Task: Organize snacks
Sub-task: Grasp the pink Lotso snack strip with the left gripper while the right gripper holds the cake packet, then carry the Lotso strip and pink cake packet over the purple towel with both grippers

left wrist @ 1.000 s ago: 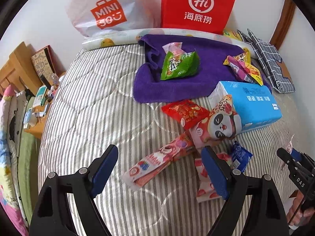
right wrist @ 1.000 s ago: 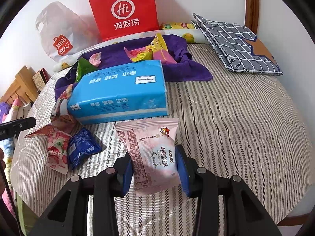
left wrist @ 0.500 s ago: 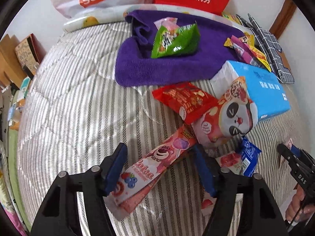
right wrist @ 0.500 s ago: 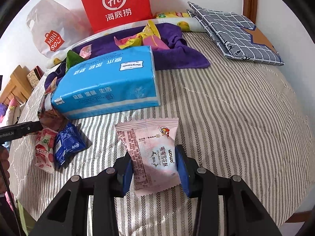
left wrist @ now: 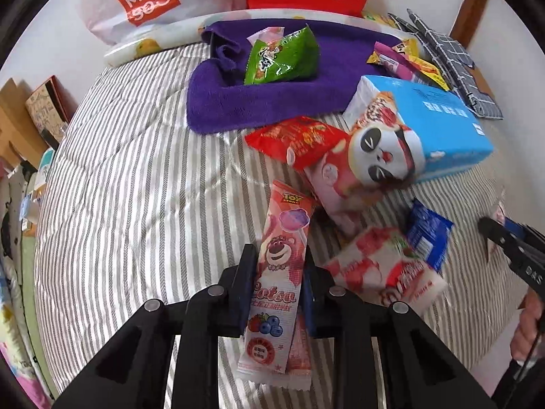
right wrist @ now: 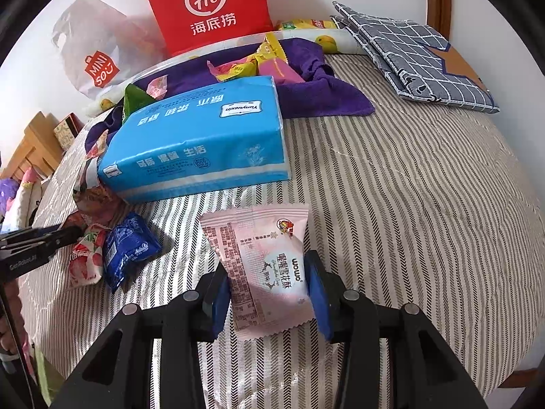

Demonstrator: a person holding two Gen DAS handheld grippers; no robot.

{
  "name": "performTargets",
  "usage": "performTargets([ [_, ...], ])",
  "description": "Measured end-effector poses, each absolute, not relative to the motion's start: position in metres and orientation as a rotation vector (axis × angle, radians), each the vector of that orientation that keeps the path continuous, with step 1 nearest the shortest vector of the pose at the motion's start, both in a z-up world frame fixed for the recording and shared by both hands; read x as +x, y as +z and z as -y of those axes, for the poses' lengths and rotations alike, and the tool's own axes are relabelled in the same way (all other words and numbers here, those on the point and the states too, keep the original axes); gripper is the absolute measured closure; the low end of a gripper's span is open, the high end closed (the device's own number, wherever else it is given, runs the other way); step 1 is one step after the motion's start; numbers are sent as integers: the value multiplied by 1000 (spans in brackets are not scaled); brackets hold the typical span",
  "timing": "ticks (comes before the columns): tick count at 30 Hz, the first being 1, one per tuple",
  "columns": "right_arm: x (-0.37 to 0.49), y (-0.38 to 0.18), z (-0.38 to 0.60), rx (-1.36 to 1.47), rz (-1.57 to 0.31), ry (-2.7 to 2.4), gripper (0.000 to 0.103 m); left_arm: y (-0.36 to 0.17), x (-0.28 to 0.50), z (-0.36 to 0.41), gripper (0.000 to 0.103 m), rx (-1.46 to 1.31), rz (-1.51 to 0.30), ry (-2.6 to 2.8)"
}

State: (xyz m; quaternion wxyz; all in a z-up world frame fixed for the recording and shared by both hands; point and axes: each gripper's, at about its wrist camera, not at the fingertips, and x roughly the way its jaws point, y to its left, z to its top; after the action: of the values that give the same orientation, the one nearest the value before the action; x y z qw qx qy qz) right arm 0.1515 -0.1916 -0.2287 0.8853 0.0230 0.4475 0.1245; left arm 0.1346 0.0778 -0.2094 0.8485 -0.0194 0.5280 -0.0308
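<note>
My left gripper is shut on a long pink Lotso snack packet, which points away along the fingers. My right gripper is shut on a pale pink snack packet and holds it above the bed. Loose snacks lie on the striped bed: a red packet, a panda-face packet, a strawberry packet and a blue packet. A purple towel at the back holds a green packet and yellow-pink packets.
A blue tissue pack lies mid-bed beside the snacks. A red Hi bag and a white Miniso bag stand against the wall. A grey checked cloth lies at the back right. A wooden bedside stand is left.
My left gripper has moved in over the long Lotso packet and closed on it. My right gripper keeps its hold on the pale pink packet and has barely moved.
</note>
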Motion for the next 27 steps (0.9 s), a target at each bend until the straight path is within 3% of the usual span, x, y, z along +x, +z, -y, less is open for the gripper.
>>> performTargets([
  [27,161,-238,182,-79,-786,315,59,-224,114,-83,74,-82,-844,117],
])
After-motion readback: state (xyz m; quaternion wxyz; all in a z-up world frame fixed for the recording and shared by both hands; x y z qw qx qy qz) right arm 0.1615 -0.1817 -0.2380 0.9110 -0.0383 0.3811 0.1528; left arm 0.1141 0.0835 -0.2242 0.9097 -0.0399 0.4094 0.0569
